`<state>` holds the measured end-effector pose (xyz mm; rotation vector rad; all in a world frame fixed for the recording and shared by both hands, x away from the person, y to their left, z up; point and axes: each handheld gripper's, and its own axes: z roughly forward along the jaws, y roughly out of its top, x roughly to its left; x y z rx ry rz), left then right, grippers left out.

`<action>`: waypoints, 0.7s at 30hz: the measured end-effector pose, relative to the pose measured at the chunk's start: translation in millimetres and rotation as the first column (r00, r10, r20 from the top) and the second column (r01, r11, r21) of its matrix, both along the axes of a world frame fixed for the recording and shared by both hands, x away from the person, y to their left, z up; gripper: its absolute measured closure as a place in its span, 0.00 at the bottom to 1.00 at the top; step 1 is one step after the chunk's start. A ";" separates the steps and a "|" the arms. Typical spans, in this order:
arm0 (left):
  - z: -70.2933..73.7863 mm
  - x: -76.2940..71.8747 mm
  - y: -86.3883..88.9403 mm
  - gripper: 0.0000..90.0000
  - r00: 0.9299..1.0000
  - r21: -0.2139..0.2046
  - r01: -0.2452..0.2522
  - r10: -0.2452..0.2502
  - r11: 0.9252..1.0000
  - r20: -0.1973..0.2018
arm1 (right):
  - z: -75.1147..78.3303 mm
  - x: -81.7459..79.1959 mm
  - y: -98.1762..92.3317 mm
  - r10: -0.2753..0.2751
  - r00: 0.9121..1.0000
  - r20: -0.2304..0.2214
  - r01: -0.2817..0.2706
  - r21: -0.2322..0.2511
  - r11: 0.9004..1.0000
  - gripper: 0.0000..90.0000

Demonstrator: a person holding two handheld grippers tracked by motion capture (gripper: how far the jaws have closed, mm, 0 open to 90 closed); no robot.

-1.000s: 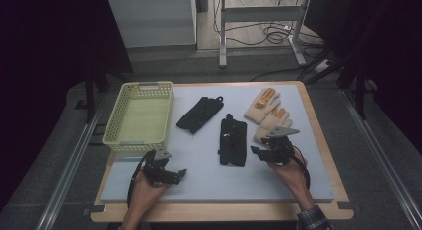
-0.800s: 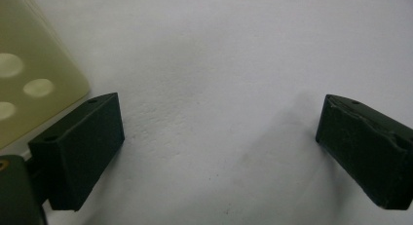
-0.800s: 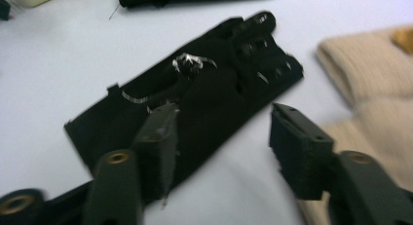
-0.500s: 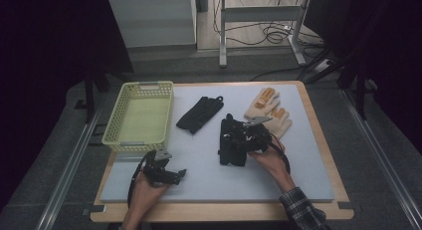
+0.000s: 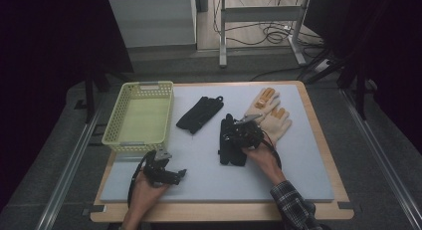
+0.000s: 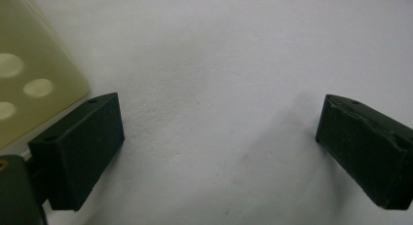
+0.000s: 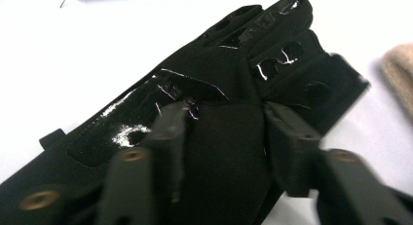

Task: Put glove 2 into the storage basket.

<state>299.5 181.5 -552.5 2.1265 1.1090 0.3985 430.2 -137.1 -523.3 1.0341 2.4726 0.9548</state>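
Observation:
A black glove [image 5: 228, 149] [image 7: 229, 64] lies in the middle of the grey mat, fingers pointing away from me. My right gripper [image 5: 240, 136] [image 7: 226, 137] is down on its back. Its jaws have just been closing and now pinch a raised fold of the glove's fabric between them. A second black glove [image 5: 199, 114] lies farther back, left of the first. Two tan gloves [image 5: 271, 113] rest overlapping to the right, and one tan edge [image 7: 399, 69] is close by. My left gripper [image 5: 171, 175] [image 6: 219, 152] hovers open over bare mat near the front left, with nothing between its jaws.
A pale green plastic basket [image 5: 112, 128] [image 6: 29, 74] stands at the back left of the mat, its corner close to my left gripper. The grey mat [image 5: 298, 175] lies on a wooden table [image 5: 328, 155]. Cables and a metal frame are on the floor beyond.
My right gripper has moved left from beside the tan gloves onto the middle black glove and come down on it. The left gripper has stayed in place.

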 end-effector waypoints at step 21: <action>0.0 0.2 0.1 0.04 1.000 0.001 0.001 -0.001 1.000 0.001 | 37.6 -61.7 -9.1 0.026 0.999 -0.024 -0.021 0.188 0.982 0.91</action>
